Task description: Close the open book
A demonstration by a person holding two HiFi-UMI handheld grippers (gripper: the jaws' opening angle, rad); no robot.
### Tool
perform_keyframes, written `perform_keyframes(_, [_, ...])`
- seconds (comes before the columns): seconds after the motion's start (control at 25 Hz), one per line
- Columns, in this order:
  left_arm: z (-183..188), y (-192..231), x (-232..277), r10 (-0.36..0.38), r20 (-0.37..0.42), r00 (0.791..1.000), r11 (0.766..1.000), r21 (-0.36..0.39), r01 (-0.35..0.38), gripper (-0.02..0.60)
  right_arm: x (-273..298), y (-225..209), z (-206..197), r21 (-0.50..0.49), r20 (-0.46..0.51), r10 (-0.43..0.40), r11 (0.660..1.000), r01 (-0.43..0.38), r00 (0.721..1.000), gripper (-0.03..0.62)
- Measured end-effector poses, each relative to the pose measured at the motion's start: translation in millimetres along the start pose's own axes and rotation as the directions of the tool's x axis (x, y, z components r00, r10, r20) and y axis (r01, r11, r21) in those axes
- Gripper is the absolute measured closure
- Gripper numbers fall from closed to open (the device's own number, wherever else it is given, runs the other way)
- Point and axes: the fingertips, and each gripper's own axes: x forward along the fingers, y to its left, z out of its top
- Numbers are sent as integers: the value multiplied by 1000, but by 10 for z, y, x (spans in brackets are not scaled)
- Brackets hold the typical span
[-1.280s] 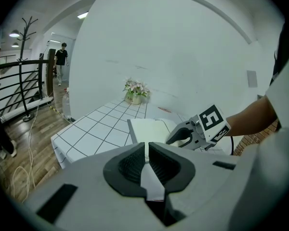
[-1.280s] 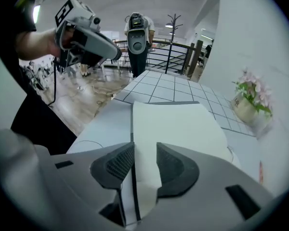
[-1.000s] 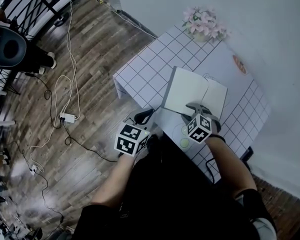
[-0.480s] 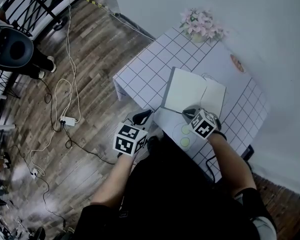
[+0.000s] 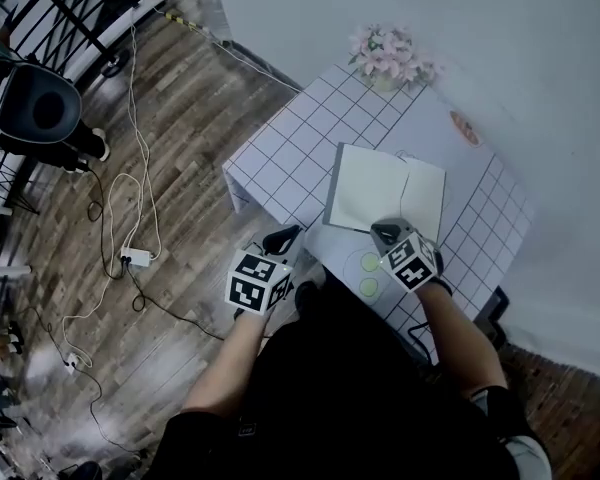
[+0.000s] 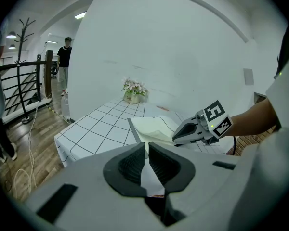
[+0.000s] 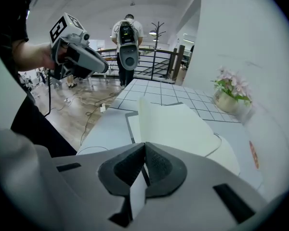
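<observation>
An open book [image 5: 375,188] with blank white pages lies on the white grid-patterned table [image 5: 280,148]. My right gripper [image 5: 383,231] sits at the book's near edge. Its jaws have just been closing, and in the right gripper view [image 7: 144,150] they are shut on a white page [image 7: 183,124] that rises from the book. My left gripper [image 5: 283,238] hovers off the table's near-left corner, jaws together with nothing in them [image 6: 147,153]. The left gripper view shows the book [image 6: 154,126] with the right gripper [image 6: 176,137] at its edge.
A pot of pink flowers [image 5: 385,53] stands at the table's far corner against the white wall. A small orange mark [image 5: 465,128] is on the tabletop. Cables [image 5: 130,258] trail over the wooden floor at left. A person [image 6: 65,57] stands far back by a railing.
The right gripper's jaws have closed on the page at the book's near edge. The gripper has rolled and lifted a little. The left gripper has stayed put.
</observation>
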Motion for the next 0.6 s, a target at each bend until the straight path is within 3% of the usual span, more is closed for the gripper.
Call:
perform_keyframes(0.36, [16,-142,88,-44,-17,999,998,47,44,549,-319,-275,-195,207,53,-169,966,154,984,591])
perform_keyframes(0.6, [-18,-331,164,-86,-39,996,993,75,88,549,-583,-521,-382,357,79,-286,903,240,955,591])
